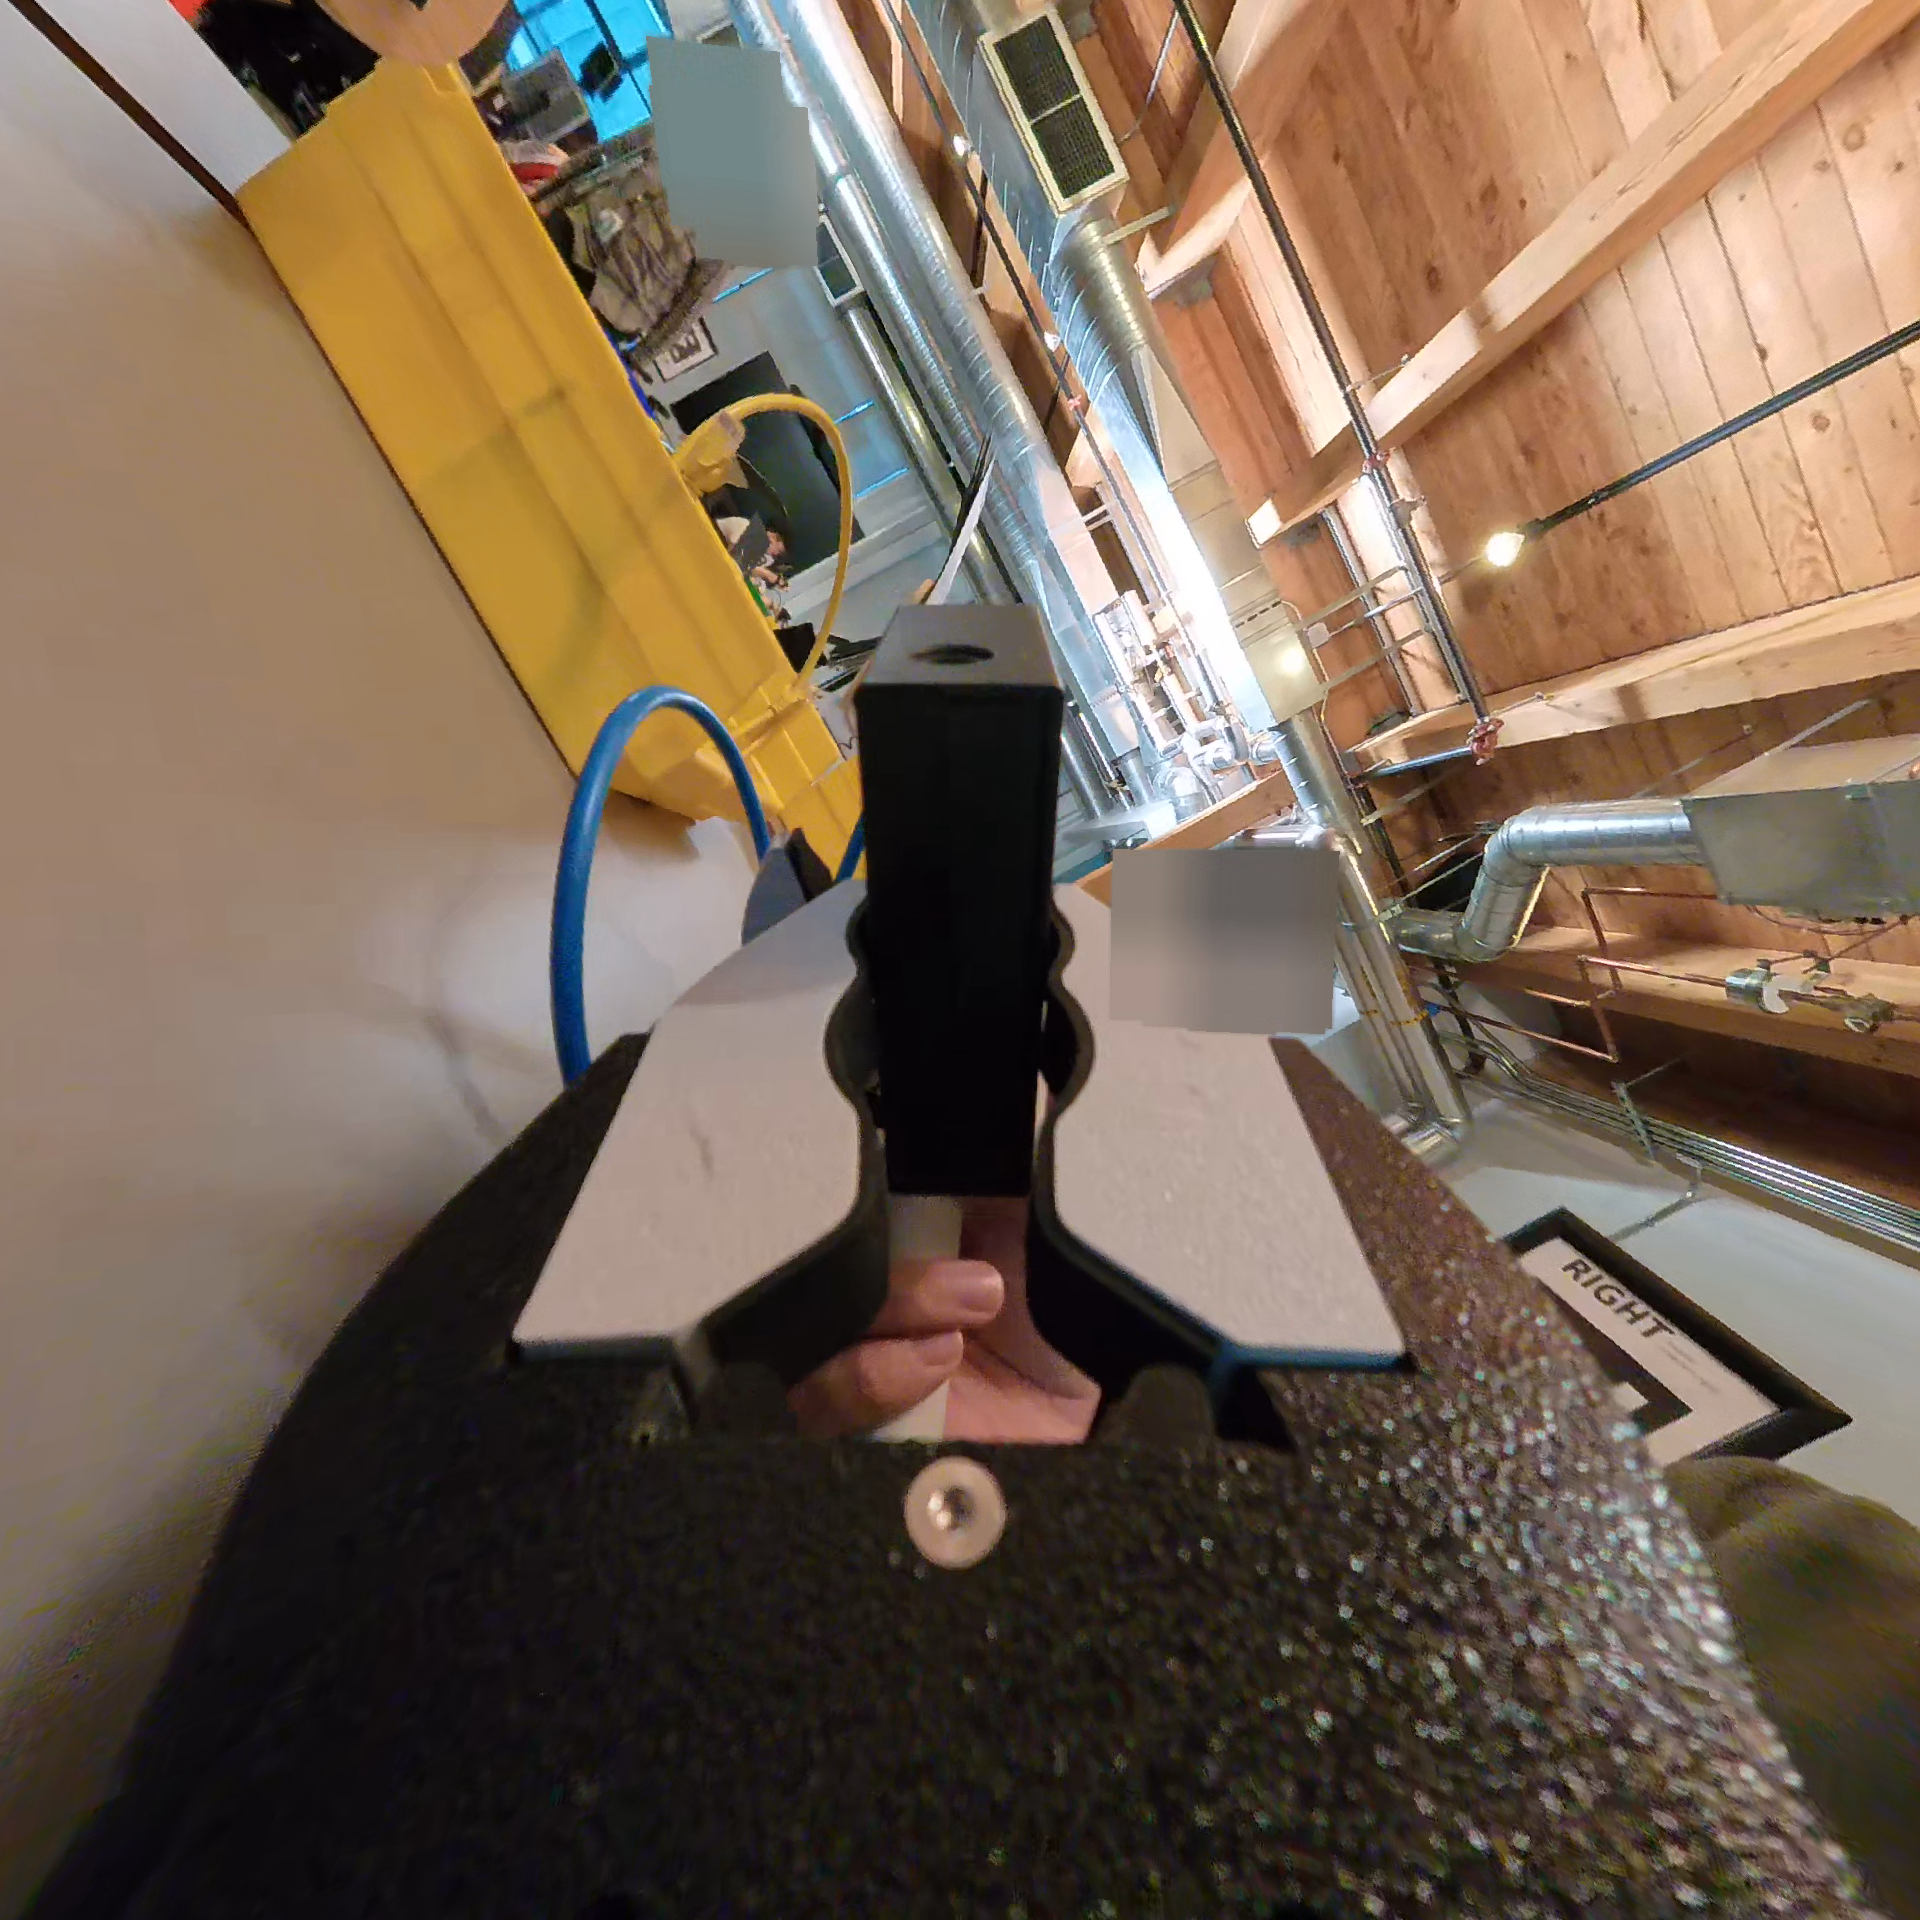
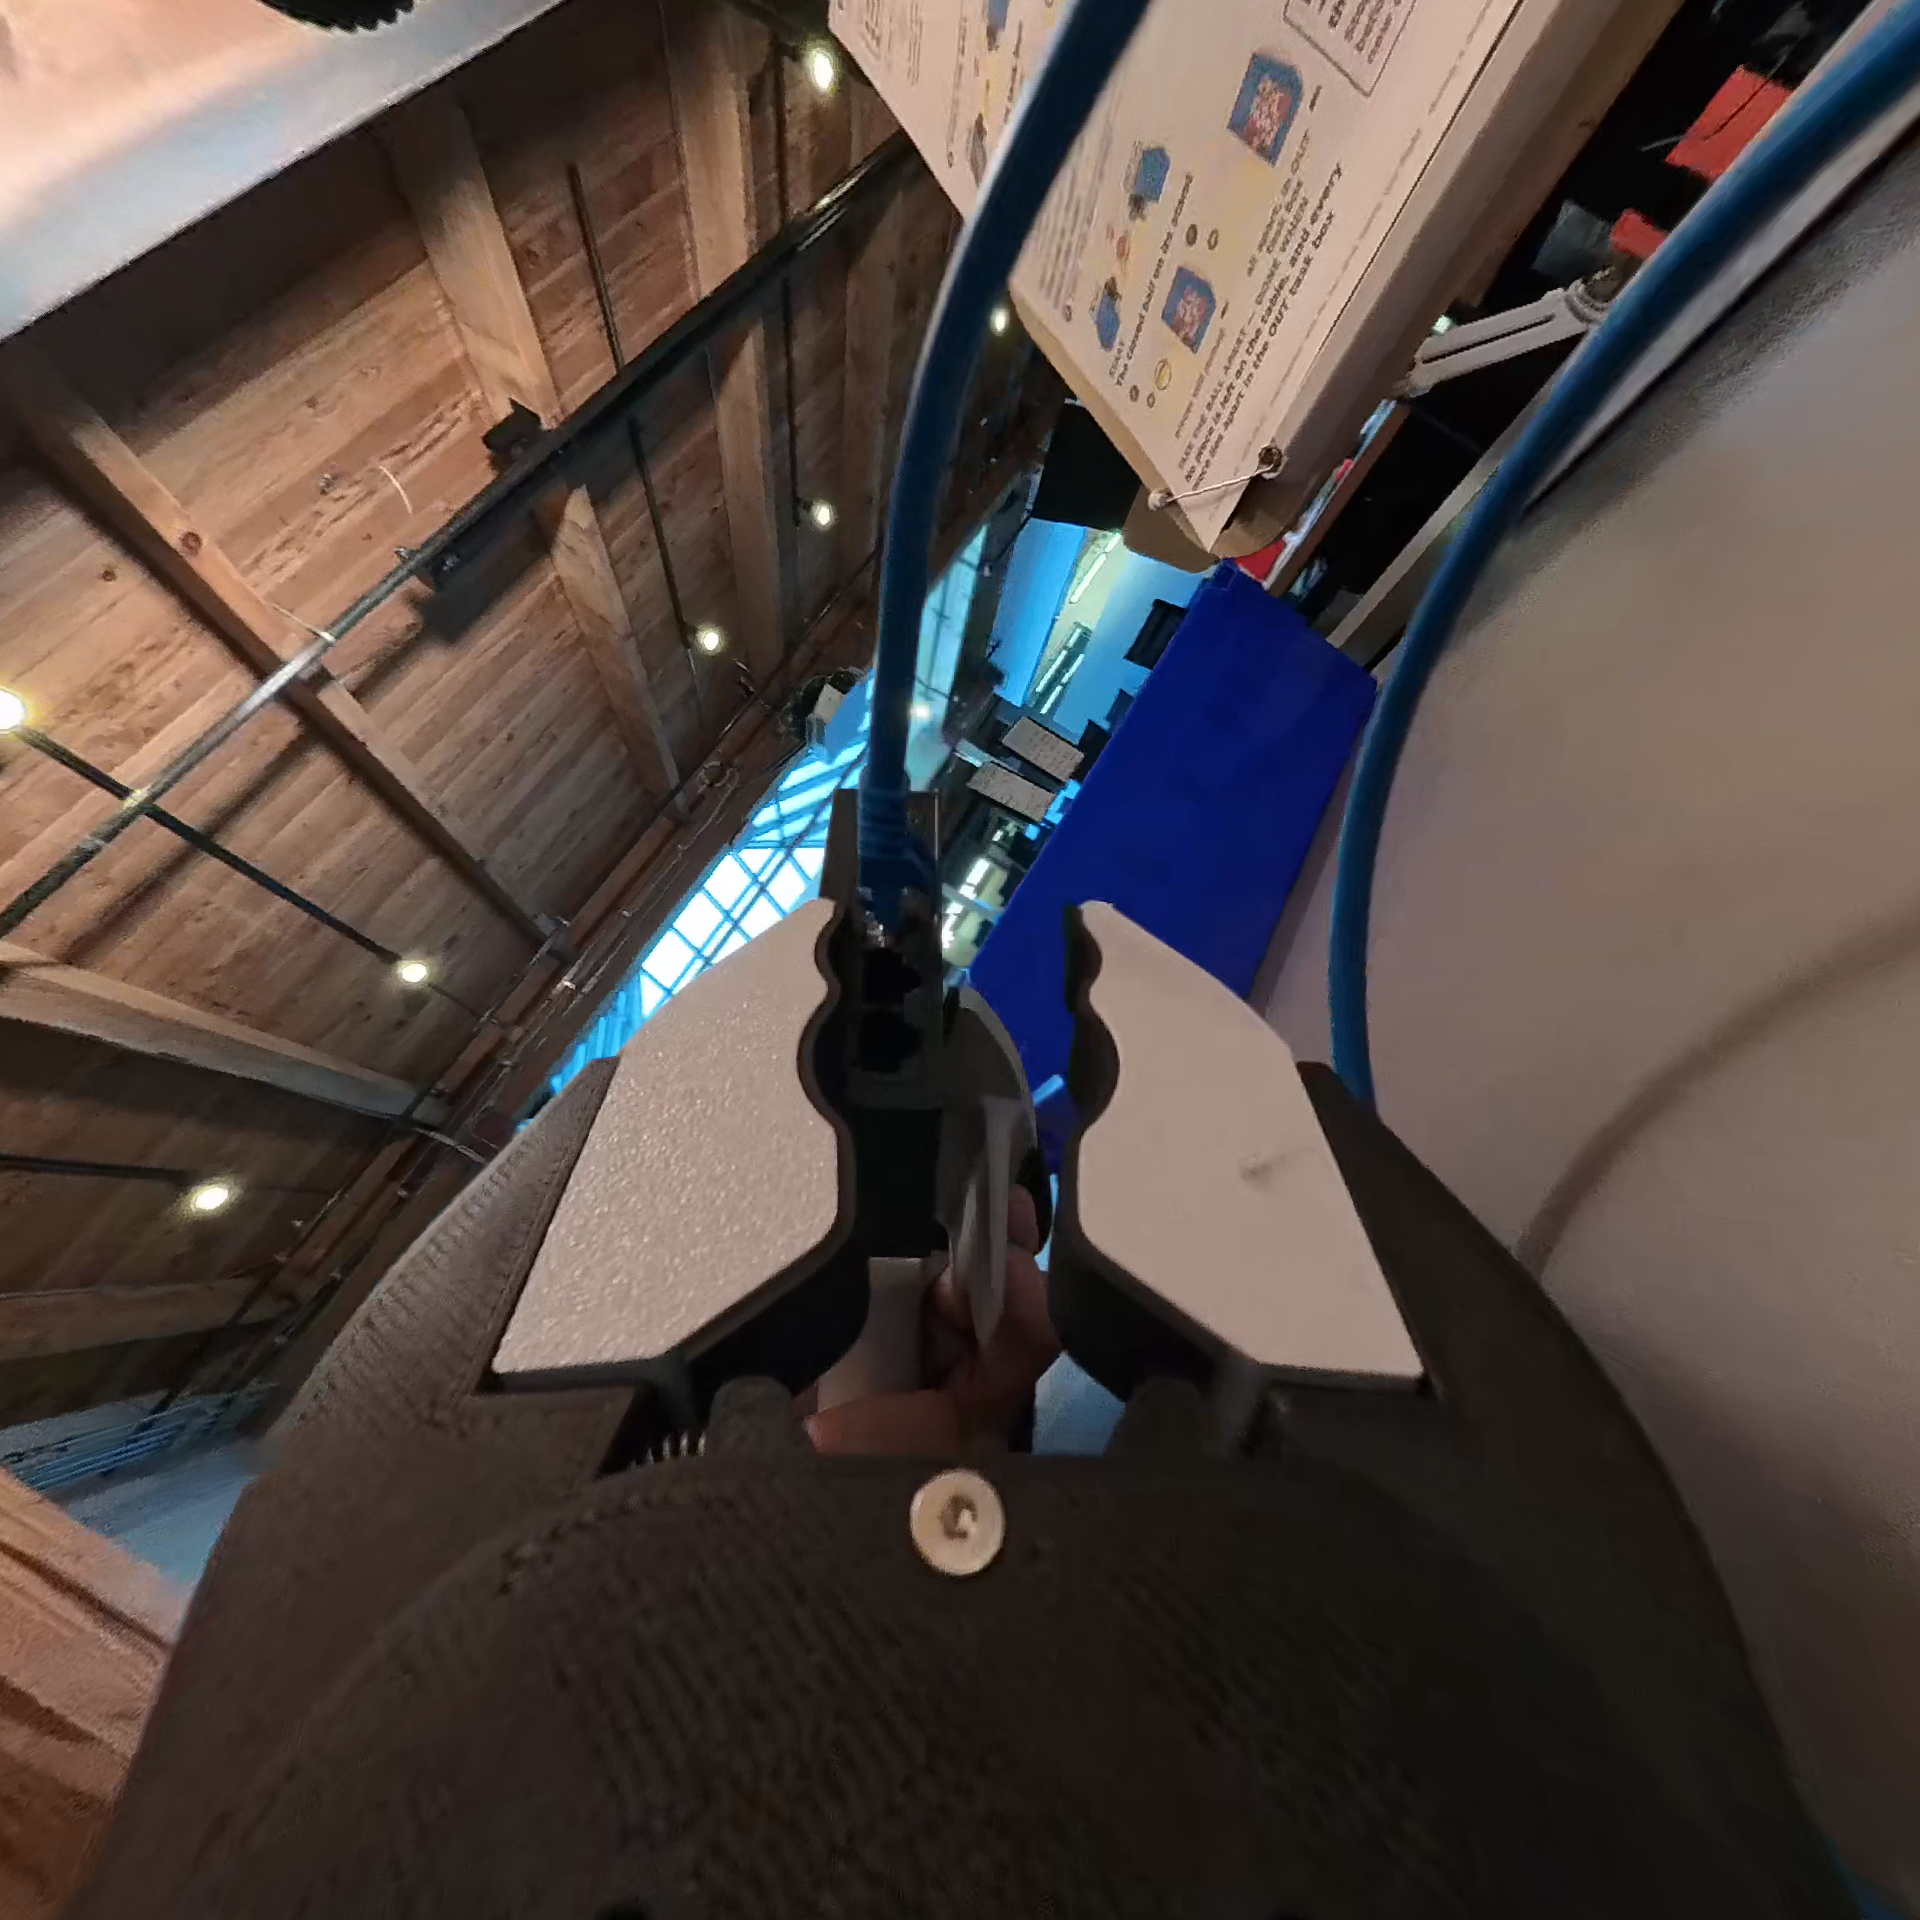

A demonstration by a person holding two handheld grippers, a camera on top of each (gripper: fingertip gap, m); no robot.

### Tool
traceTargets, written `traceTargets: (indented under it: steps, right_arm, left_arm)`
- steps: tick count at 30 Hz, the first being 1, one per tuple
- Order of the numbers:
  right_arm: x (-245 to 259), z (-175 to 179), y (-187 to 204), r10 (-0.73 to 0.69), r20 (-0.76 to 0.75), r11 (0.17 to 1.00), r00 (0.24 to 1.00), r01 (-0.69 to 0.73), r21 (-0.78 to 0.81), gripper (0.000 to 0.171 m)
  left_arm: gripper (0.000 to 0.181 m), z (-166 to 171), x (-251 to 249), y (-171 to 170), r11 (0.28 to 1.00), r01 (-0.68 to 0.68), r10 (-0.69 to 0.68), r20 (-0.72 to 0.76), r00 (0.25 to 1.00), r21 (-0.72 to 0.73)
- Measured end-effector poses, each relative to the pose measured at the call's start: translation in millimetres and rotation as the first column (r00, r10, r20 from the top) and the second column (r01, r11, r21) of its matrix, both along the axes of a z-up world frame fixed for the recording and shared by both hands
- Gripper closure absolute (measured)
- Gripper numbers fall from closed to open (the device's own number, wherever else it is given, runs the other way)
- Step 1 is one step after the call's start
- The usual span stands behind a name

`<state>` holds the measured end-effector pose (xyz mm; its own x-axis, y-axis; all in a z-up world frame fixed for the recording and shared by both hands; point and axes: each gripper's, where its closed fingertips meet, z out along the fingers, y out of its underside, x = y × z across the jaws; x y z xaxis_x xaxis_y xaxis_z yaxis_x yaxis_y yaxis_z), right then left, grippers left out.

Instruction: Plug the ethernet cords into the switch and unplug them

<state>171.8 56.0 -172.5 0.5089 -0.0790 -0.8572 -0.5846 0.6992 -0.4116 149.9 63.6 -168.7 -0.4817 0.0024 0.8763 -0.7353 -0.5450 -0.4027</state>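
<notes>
In the left wrist view my left gripper (image 1: pixel 956 920) is shut on the black switch (image 1: pixel 956 883) and holds it upright off the white table (image 1: pixel 208 727). A blue ethernet cord (image 1: pixel 569 883) loops at the left, beside the tip of the right gripper (image 1: pixel 781 883). A yellow cord (image 1: pixel 844 520) arcs behind. In the right wrist view my right gripper (image 2: pixel 956 920) is open around the switch (image 2: pixel 888 1039). The switch lies against its left finger (image 2: pixel 707 1143). The blue cord's plug (image 2: pixel 888 842) sits in the switch's top port, with two empty ports below it.
A yellow bin (image 1: pixel 468 416) stands on the table behind the cords. A blue bin (image 2: pixel 1174 831) and a hanging instruction card (image 2: pixel 1247 260) are beyond the switch. A hand (image 1: pixel 935 1340) shows behind the left fingers. Both views are tilted toward the wooden ceiling.
</notes>
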Motion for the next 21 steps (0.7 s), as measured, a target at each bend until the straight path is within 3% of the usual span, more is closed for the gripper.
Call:
traceTargets:
  steps: [8,21]
  right_arm:
    - [-4.1,3.8,-0.9,-0.003,0.025,1.0,1.0,0.002,0.018,0.157]
    - [-4.2,4.1,-1.8,0.0,0.017,0.998,1.0,-0.001,0.064,0.157]
  left_arm:
    - [0.154,-5.1,0.6,-1.7,1.0,-0.006,0.006,-0.019,1.0,0.024]
    - [0.154,-5.4,-1.2,-4.3,1.0,0.009,-0.009,-0.024,1.0,0.021]
